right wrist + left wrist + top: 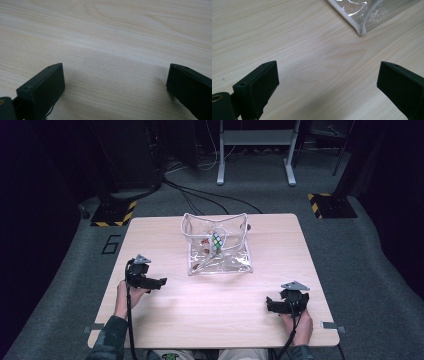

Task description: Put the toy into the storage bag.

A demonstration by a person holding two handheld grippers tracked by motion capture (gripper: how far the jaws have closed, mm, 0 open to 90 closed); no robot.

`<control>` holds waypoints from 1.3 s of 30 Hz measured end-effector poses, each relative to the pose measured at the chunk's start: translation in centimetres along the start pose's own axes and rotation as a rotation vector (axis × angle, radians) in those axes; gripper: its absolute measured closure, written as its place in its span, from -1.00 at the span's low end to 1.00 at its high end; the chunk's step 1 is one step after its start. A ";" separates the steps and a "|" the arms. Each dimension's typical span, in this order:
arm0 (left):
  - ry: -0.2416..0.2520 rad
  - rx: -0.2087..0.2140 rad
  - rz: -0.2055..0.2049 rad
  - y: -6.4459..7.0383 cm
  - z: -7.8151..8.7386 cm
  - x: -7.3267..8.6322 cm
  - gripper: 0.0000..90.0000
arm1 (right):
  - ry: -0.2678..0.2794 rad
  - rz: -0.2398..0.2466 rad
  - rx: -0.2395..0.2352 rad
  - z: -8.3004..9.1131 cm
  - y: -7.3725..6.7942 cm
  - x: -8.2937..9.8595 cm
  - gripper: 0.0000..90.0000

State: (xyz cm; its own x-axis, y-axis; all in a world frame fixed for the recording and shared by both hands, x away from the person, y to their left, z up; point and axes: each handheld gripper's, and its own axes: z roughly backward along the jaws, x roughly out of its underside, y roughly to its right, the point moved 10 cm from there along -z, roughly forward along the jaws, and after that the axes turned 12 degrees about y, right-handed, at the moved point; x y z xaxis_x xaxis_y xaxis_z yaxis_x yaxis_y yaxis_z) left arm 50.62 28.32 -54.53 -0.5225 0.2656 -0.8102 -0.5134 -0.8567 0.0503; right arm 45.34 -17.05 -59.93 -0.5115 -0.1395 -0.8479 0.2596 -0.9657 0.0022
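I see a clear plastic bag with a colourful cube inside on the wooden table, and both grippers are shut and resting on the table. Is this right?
Not quite. The grippers are open, not shut: the left gripper view and the right gripper view each show the two black jaws standing wide apart over bare wood. The rest holds: in the high view the clear plastic bag with the colourful cube inside lies on the wooden table.

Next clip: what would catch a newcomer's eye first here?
Probably the clear bag standing open at the far middle of the table, with a colourful cube inside it. Then the two grippers resting near the front edge, left gripper closer to the bag and right gripper at the near right, both with jaws wide apart and holding nothing.
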 end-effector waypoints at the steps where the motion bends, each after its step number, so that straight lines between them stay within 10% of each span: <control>1: 0.002 -0.007 0.008 -0.1 0.0 0.3 -0.92 | 0.001 0.001 0.000 0.0 0.0 0.0 -0.98; 23: 0.020 -0.090 0.072 -2.6 1.5 5.5 -0.91 | -0.002 -0.002 0.001 0.0 0.0 0.0 -0.98; 39: 0.065 -0.152 0.044 -2.4 1.3 7.6 -0.96 | 0.000 0.001 0.000 0.0 0.0 0.0 -0.98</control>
State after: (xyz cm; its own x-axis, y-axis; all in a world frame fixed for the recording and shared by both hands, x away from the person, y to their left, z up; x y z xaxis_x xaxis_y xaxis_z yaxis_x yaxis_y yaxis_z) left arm 47.01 33.01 -60.05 -0.4946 0.2009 -0.8456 -0.3796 -0.9251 0.0022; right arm 45.39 -17.06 -59.92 -0.5114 -0.1401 -0.8478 0.2602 -0.9656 0.0026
